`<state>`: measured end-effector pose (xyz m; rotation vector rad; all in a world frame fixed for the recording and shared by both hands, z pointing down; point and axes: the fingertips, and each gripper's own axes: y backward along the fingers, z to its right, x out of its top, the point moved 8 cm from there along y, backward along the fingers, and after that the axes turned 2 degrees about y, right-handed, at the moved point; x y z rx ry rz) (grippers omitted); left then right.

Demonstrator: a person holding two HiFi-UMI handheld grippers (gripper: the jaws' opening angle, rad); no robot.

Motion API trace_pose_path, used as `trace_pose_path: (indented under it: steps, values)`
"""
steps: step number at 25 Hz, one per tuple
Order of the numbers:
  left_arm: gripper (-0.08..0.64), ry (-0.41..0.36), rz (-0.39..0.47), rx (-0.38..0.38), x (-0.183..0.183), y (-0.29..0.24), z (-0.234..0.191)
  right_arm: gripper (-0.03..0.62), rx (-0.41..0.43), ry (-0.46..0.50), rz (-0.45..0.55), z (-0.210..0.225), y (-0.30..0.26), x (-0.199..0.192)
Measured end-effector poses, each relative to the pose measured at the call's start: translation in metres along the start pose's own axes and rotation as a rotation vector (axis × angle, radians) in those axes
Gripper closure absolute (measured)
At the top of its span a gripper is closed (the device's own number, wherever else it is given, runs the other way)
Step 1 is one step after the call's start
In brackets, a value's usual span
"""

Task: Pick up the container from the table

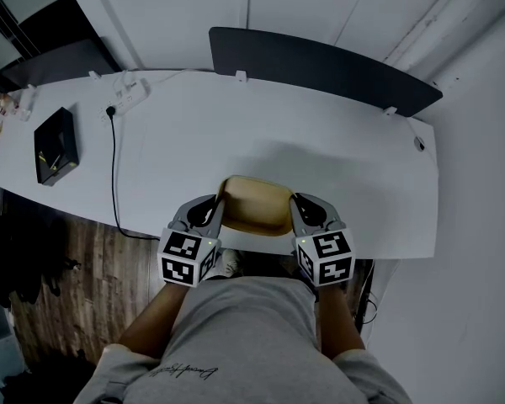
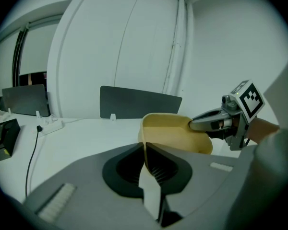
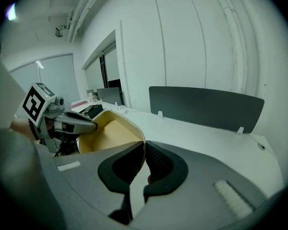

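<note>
A tan, shallow open container (image 1: 254, 204) is at the near edge of the white table (image 1: 337, 158), between my two grippers. My left gripper (image 1: 220, 206) is shut on its left rim, and my right gripper (image 1: 292, 208) is shut on its right rim. In the left gripper view the jaws (image 2: 145, 151) pinch the thin wall of the container (image 2: 175, 134), with the right gripper (image 2: 216, 123) on the far rim. In the right gripper view the jaws (image 3: 144, 150) clamp the container (image 3: 110, 131), with the left gripper (image 3: 69, 122) opposite. I cannot tell whether the container touches the table.
A black box (image 1: 55, 146) lies at the table's left end. A black cable (image 1: 114, 171) runs from a white power strip (image 1: 130, 89) over the front edge. A dark divider panel (image 1: 320, 67) stands along the back edge. A wall is close on the right.
</note>
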<state>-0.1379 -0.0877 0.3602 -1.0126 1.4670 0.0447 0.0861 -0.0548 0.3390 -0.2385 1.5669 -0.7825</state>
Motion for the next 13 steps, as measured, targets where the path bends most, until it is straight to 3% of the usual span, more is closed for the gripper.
trace_pose_path:
  steps: [13]
  values:
    - [0.545, -0.004, 0.000, -0.002, 0.0018, -0.0015, -0.0015, 0.561, 0.001, 0.007, -0.001, 0.0010, -0.0018, 0.0026]
